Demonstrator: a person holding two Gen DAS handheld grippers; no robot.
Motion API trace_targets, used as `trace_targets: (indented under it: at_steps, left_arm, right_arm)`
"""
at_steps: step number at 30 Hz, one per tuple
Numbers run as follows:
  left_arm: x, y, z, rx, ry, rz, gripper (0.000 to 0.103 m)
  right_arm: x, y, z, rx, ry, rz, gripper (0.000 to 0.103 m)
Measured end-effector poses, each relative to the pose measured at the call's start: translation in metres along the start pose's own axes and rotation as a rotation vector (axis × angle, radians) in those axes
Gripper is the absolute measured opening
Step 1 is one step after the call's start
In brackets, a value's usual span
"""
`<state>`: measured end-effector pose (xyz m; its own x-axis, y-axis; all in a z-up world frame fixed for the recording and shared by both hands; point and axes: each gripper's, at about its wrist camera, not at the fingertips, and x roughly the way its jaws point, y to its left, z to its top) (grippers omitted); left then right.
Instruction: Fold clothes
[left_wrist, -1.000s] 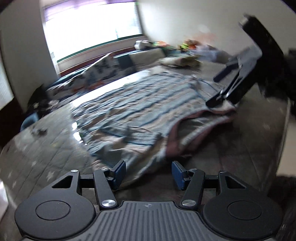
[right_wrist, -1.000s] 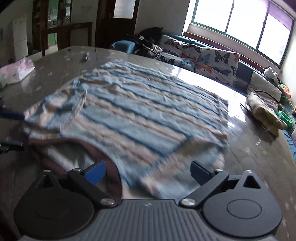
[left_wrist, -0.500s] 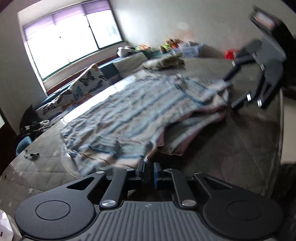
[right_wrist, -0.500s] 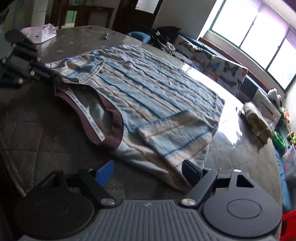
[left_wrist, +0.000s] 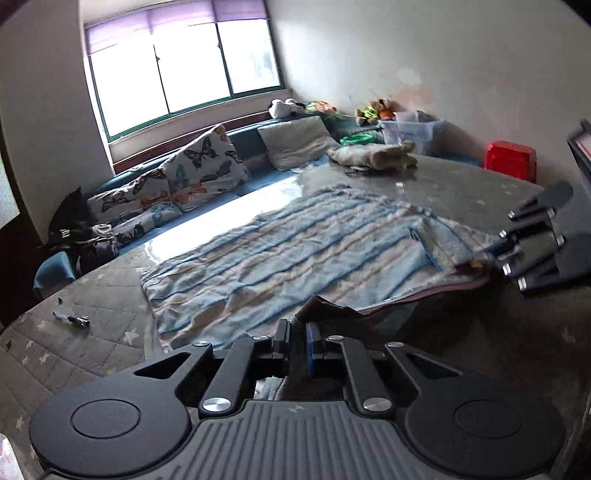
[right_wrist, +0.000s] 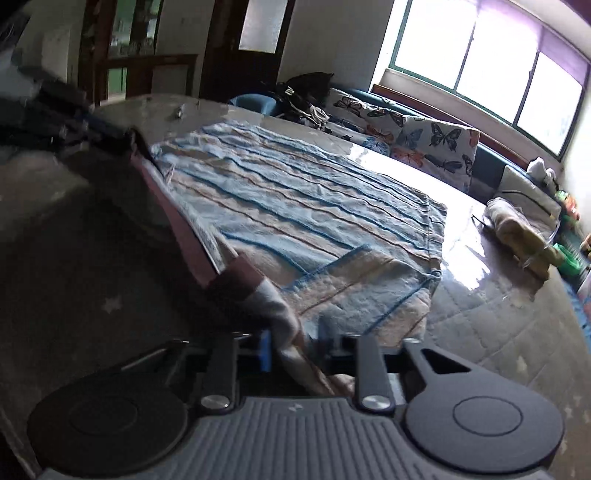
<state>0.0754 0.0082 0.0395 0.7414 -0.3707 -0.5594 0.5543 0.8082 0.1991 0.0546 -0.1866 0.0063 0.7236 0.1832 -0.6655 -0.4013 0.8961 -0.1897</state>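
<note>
2 tools pinch the striped shirt (left_wrist: 288, 254) on our worktop (left_wrist: 461, 184). Our left tool (left_wrist: 297, 341) clamps its maroon collar edge; our right tool (right_wrist: 293, 345) clamps the shoulder.

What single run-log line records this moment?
left gripper: shut on striped shirt collar edge | right gripper: shut on shirt shoulder | shirt: spread flat on table

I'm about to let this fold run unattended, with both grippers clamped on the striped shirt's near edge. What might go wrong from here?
1. The left gripper pinches only a small bit of the striped shirt's maroon edge, so it may slip out.
2. The right gripper holds bunched fabric; the fold could come out crooked.
3. The turned-in sleeve lies loose and may flop open when lifted.
</note>
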Motion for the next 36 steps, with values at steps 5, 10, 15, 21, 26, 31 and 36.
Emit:
trace_targets:
  at_steps: [5, 10, 15, 21, 26, 31, 36]
  left_arm:
    - [-0.009, -0.009, -0.020, 0.014, 0.013, 0.001, 0.015]
    - [-0.017, -0.018, -0.037, 0.034, 0.015, 0.044, 0.036]
    - [-0.020, -0.030, -0.052, 0.081, 0.023, 0.063, 0.036]
    - [-0.021, -0.033, -0.068, 0.165, 0.052, 0.073, 0.037]
    - [-0.023, -0.026, -0.072, 0.180, 0.053, 0.057, 0.036]
    - [-0.022, -0.017, -0.073, 0.170, 0.058, 0.030, 0.020]
    - [-0.018, -0.013, -0.070, 0.097, 0.052, 0.036, 0.007]
  right_arm:
    - [-0.004, -0.010, 0.006, 0.068, -0.016, 0.014, 0.016]
    - [-0.001, -0.013, 0.012, 0.100, -0.018, 0.009, 0.016]
    - [0.003, -0.008, 0.009, 0.089, -0.003, 0.004, 0.016]
    - [0.004, 0.000, 0.000, 0.033, 0.010, -0.015, 0.020]
    - [0.000, 0.009, -0.005, -0.046, -0.004, -0.033, 0.026]
    - [-0.002, 0.007, -0.006, -0.053, -0.004, -0.021, 0.026]
    - [0.000, 0.004, -0.005, -0.017, -0.009, -0.010, 0.017]
